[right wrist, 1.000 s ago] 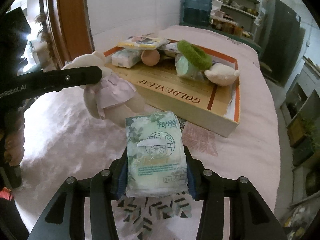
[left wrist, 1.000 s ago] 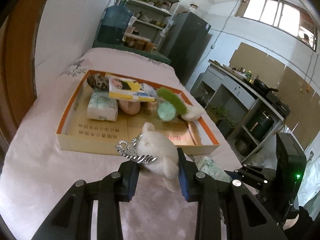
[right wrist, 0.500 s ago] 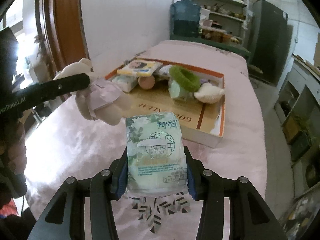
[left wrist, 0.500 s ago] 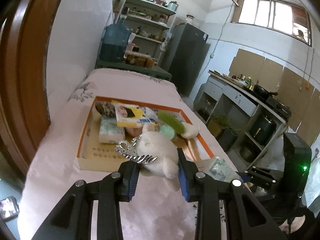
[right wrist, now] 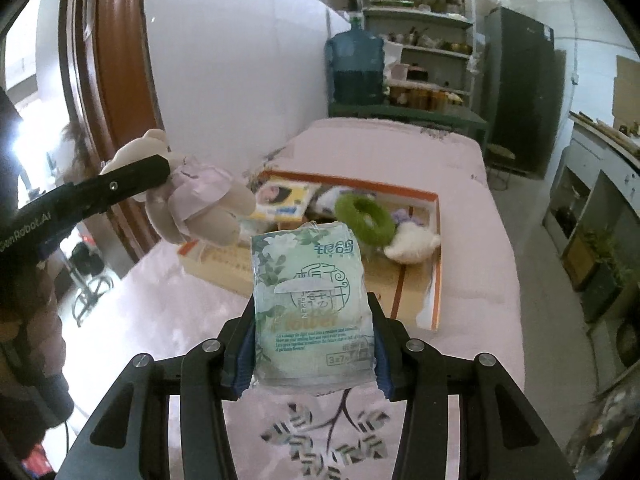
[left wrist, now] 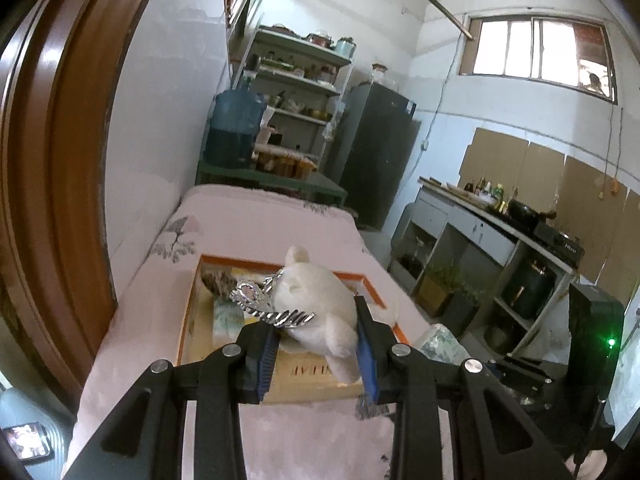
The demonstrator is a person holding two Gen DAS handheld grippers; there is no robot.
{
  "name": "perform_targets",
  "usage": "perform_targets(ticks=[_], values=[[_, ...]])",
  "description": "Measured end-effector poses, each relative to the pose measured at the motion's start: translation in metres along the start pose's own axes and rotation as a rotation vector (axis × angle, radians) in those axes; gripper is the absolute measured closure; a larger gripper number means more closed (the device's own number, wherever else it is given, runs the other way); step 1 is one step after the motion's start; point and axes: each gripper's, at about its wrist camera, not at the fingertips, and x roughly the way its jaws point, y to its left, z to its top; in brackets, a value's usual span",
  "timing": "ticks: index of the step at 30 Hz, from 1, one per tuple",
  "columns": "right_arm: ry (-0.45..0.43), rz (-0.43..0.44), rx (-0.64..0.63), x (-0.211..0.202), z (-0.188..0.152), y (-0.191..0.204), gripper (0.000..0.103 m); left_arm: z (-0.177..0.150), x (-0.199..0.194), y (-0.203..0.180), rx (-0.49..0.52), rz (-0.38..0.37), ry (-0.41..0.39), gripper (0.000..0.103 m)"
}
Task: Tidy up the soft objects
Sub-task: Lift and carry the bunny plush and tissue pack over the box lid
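Observation:
My left gripper (left wrist: 316, 354) is shut on a small cream plush bear (left wrist: 316, 300) with a silver crown charm (left wrist: 260, 306), held in the air over the near end of the orange-rimmed cardboard tray (left wrist: 188, 312). In the right wrist view the same bear (right wrist: 200, 208), in a pale pink dress, hangs from the left gripper's black finger (right wrist: 120, 186). My right gripper (right wrist: 314, 354) is shut on a green-and-white tissue pack (right wrist: 310, 300), lifted above the pink cloth in front of the tray (right wrist: 436, 248).
Inside the tray lie a green fuzzy ring (right wrist: 364, 220), a white plush (right wrist: 412, 244), a yellow-and-white pack (right wrist: 284, 198) and other soft items. The pink-covered table (right wrist: 472, 168) runs back to a water jug (right wrist: 356, 70), shelves and a dark fridge (right wrist: 520, 88). A wooden door frame (left wrist: 52, 140) stands at left.
Both grippers have risen with their loads still held. The tray and table now sit lower and farther off in both views, and more of the room shows.

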Motion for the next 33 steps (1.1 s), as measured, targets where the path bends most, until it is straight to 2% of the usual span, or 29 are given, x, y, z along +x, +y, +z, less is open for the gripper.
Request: perform_targets(ticks=[8,15,27,33], values=[[-0.052,-0.004,0.043,-0.002,0.023,0.004,0.054,0.021,0.0,0.003,-0.013,-0.008,-0.047,0.068],[-0.076,-0.032,0.069,0.005,0.046,-0.003,0.054,0.041,0.004,0.022,-0.045,0.014,-0.08,0.068],[-0.074,-0.068,0.125,0.034,0.074,-0.019,0.054,0.06,0.036,0.052,-0.134,0.023,-0.065,0.068],[-0.056,-0.074,0.144,0.056,0.084,-0.028,0.054,0.061,0.061,0.053,-0.14,0.022,-0.04,0.068]])
